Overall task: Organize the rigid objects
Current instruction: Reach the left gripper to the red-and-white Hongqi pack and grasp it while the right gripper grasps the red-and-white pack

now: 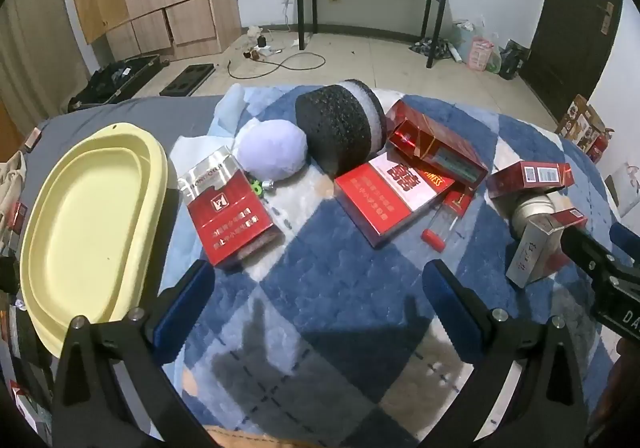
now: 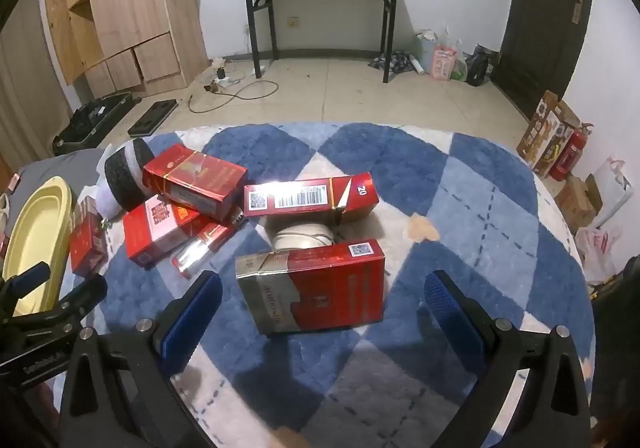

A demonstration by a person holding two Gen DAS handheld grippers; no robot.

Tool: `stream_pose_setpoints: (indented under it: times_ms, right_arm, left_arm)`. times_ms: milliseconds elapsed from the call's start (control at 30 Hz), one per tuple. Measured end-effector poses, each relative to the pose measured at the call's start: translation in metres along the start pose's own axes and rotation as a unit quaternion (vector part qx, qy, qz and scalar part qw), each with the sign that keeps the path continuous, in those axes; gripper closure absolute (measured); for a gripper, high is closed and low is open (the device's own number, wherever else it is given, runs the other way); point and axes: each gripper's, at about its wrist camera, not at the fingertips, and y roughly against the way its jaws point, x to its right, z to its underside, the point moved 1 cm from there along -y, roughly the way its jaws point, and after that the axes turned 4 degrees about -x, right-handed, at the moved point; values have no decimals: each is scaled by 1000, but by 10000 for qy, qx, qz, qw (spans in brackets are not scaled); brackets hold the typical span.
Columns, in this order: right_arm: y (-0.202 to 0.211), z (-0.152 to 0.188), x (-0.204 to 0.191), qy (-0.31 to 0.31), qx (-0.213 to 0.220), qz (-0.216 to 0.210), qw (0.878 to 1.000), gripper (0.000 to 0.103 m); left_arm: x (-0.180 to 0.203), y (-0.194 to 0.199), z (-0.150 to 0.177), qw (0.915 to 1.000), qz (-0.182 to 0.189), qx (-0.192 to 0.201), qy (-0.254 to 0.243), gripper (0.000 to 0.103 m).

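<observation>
Hovering over the blue checked rug [image 1: 320, 300], your left gripper [image 1: 316, 312] is spread wide and holds nothing, with a red cigarette pack [image 1: 232, 208] just ahead beside the yellow tray [image 1: 92, 224]. Your right gripper [image 2: 324, 312] is also spread, its blue pads flanking another red pack [image 2: 316, 290] without touching it.

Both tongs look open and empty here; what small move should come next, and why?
Probably ease the right tongs forward and close them on the red and silver cigarette pack lying on the blue checked rug. It sits directly between the open jaws, nearest of all the boxes, and the empty yellow oval tray awaits items.
</observation>
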Motion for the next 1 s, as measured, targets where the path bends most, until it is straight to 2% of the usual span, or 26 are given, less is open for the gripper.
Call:
stream_pose_setpoints:
  times_ms: [133, 167, 300, 467, 533, 600, 833, 1000]
  right_arm:
    - [0, -1, 5, 13, 9, 5, 10000, 0]
    - [0, 0, -1, 105, 46, 176, 9998, 0]
    - [0, 0, 4, 37, 50, 130, 9999, 0]
    - [-4, -3, 22, -184, -38, -62, 9998, 0]
    - [-3, -6, 29, -261, -32, -124, 9996, 0]
    - [-1, -8, 34, -314, 19, -120, 9994, 0]
    - [-7, -3, 32, -387, -171, -435, 9982, 0]
    - [-9, -1, 31, -291, -203, -432, 9984, 0]
  left_arm:
    - [3, -1, 0, 9999, -86, 31, -46, 0]
    - [-2, 2, 1, 10000, -37, 42, -15, 0]
    - [-10, 2, -1, 9997, -218, -54, -132, 0]
    - [-31, 1, -8, 9999, -128, -108, 28, 0]
    - [-35, 5, -12, 10000, 65, -31, -32, 0]
    - [-34, 6, -16, 9996, 224, -114, -106, 0]
    - [-57, 15, -25, 9989, 392, -125, -211, 0]
    - [-64, 5, -31, 9985, 391, -212, -306, 0]
